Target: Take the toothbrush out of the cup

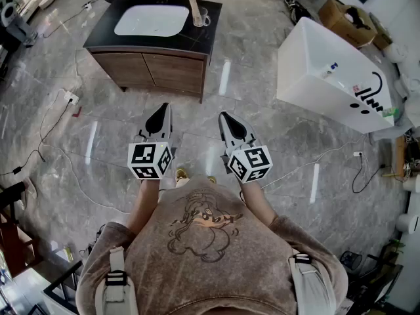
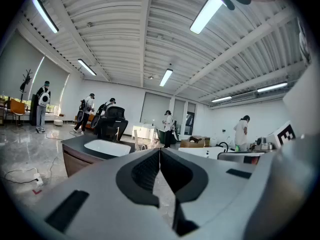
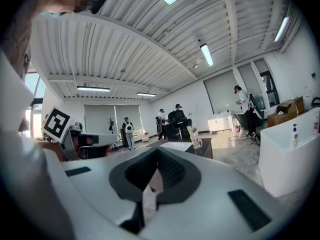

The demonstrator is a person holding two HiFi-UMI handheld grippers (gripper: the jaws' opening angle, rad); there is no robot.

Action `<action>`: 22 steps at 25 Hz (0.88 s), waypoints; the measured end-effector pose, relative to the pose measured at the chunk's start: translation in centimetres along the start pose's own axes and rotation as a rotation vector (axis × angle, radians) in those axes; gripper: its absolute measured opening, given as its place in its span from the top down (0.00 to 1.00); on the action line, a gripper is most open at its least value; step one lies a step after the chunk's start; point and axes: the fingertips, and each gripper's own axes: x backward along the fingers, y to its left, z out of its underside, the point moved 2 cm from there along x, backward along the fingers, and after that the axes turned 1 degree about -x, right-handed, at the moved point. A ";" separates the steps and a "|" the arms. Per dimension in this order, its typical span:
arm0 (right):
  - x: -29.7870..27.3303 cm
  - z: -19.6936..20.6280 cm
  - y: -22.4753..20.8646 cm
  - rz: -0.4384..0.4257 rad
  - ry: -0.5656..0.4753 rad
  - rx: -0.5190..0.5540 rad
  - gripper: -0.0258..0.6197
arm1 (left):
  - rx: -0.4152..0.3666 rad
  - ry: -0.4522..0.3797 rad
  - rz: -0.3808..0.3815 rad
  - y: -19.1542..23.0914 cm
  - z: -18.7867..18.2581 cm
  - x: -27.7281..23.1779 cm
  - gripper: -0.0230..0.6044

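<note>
Both claws idle, nothing gripped. Left gripper point(image 1: 163, 107): jaws pressed together tip to tip, nothing between them, confirmed in the left gripper view point(image 2: 160, 152). Right gripper point(image 1: 223, 115): same, jaws closed and empty point(image 3: 156, 152). Both are held roughly level in front of the person's chest, side by side but apart, marker cubes facing up.

The toothbrush point(image 1: 193, 8) stands in the clear glass cup point(image 1: 201, 18), leaning, at the right rear corner of the dark countertop point(image 1: 205, 39) of a wood-front vanity, just right of the white sink basin point(image 1: 151, 20). The vanity is well ahead of both grippers across the grey marble floor point(image 1: 249, 71). The right gripper view shows the cup point(image 3: 196, 142) with the toothbrush point(image 3: 191, 133) sticking out of the top.

A white bathtub point(image 1: 308, 77) stands to the right, with a small bottle point(image 1: 332, 67) on its rim. Black painted strokes and dots point(image 1: 366, 96) on its side are not readable as text. A cardboard box point(image 1: 346, 20) sits behind it. Cables and a power strip point(image 1: 71, 98) lie on the floor at the left. Only the square black-and-white codes on the cubes point(image 1: 149, 160) are visible as markings.
</note>
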 end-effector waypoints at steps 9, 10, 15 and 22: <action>-0.6 -0.3 0.7 -0.012 -0.011 0.021 0.93 | 0.005 0.014 0.009 1.3 -0.1 -0.4 0.93; -0.7 -0.4 0.8 -0.010 -0.015 0.023 0.93 | 0.003 0.015 0.013 1.5 -0.1 -0.4 0.93; -1.3 0.2 1.0 0.022 -0.009 0.023 0.93 | -0.013 0.013 0.041 2.5 0.0 -0.5 0.93; -2.1 0.9 1.6 0.064 -0.015 0.033 0.93 | -0.028 0.020 0.098 3.5 0.6 -0.8 0.93</action>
